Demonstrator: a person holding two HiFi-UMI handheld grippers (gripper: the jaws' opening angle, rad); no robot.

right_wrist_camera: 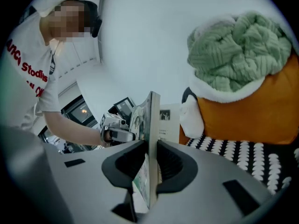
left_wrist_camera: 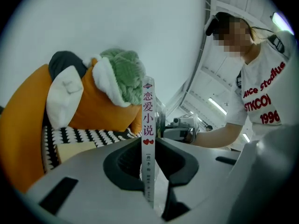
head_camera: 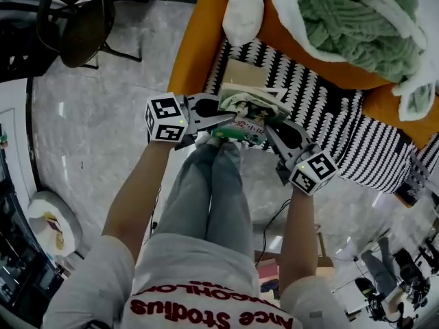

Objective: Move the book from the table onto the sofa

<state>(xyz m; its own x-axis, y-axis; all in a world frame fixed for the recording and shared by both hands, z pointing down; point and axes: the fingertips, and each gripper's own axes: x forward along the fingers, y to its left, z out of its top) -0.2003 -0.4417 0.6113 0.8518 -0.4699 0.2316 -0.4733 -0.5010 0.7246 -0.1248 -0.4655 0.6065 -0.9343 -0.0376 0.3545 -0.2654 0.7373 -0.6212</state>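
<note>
We note book [head_camera: 248, 117] at sofa [head_camera: 194, 43] edge | left gripper [head_camera: 218, 120] fingers pinch spine | right gripper [head_camera: 275, 133] fingers pinch opposite edge

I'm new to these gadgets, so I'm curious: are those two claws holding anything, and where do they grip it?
A book, held by both: the left gripper clamps its spine edge, the right gripper the opposite, page-side edge.

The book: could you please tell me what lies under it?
Below the book, clamped by the left tool and right tool, show the patterned sofa cover and the person's legs; the patch directly beneath it is hidden.
</note>
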